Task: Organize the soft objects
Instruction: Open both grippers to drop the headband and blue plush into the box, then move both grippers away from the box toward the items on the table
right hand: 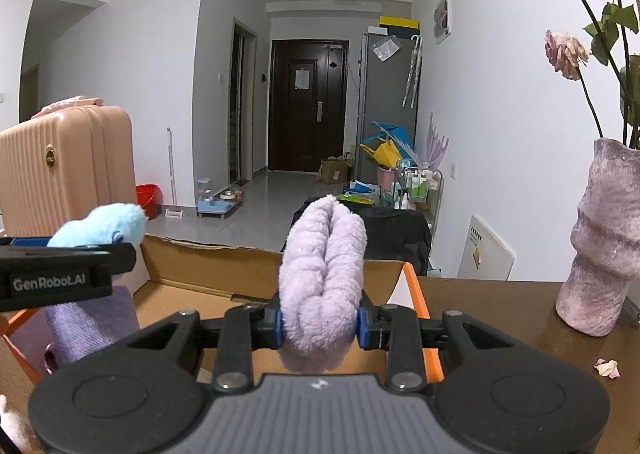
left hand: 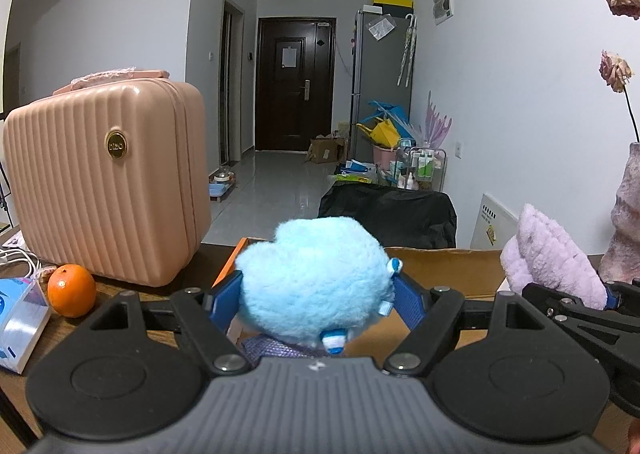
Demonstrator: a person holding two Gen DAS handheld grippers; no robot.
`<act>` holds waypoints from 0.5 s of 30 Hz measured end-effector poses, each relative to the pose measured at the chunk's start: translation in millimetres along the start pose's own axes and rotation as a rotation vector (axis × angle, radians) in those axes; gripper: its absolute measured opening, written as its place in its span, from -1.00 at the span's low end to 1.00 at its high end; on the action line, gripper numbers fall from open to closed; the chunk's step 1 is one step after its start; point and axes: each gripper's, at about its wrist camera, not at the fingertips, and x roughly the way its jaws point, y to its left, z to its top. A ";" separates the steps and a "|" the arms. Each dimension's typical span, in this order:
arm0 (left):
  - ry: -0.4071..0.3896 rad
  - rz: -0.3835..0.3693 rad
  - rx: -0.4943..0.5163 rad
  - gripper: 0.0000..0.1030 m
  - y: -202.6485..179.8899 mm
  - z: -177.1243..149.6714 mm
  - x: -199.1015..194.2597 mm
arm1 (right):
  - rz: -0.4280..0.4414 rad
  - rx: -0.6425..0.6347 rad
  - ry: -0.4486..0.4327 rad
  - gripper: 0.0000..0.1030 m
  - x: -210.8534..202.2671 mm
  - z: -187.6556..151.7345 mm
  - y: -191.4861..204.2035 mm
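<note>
My left gripper [left hand: 318,300] is shut on a fluffy light-blue plush toy [left hand: 316,286], its blue pads pressed into both sides. The toy hangs over an open cardboard box [left hand: 448,268] with orange flaps. A folded purple cloth [left hand: 276,348] lies in the box under it. My right gripper [right hand: 320,324] is shut on a folded lilac fleece cloth [right hand: 324,278] that stands upright between its pads above the same box [right hand: 192,274]. In the right wrist view the left gripper [right hand: 60,266] and blue toy [right hand: 104,226] show at the left.
A pink ribbed case [left hand: 108,182] stands on the brown table at the left, with an orange [left hand: 72,290] and a tissue pack [left hand: 18,318] in front. A mottled vase [right hand: 600,238] with dried roses stands at the right. A fallen petal [right hand: 607,368] lies near it.
</note>
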 end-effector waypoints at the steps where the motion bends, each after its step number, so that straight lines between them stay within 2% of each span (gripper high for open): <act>1: -0.002 -0.002 0.001 0.61 -0.5 0.2 -0.4 | -0.001 0.000 0.001 -0.33 0.1 0.2 0.6; 6: -0.016 0.010 -0.008 0.92 1.2 0.3 -2.1 | -0.011 0.002 0.001 0.09 1.2 -0.2 -1.5; 8: -0.023 0.027 -0.014 1.00 2.3 0.3 -3.1 | -0.021 0.003 -0.005 0.60 0.3 -0.5 -2.2; 10: -0.027 0.041 -0.022 1.00 4.1 0.5 -3.0 | -0.030 0.007 -0.019 0.92 -1.5 -1.3 -2.8; 11: -0.024 0.044 -0.028 1.00 5.1 0.7 -2.5 | -0.033 0.009 -0.028 0.98 -2.4 -1.6 -3.2; 15: -0.013 0.057 -0.050 1.00 8.9 2.0 -0.5 | -0.030 0.020 -0.031 1.00 -2.3 -1.1 -6.0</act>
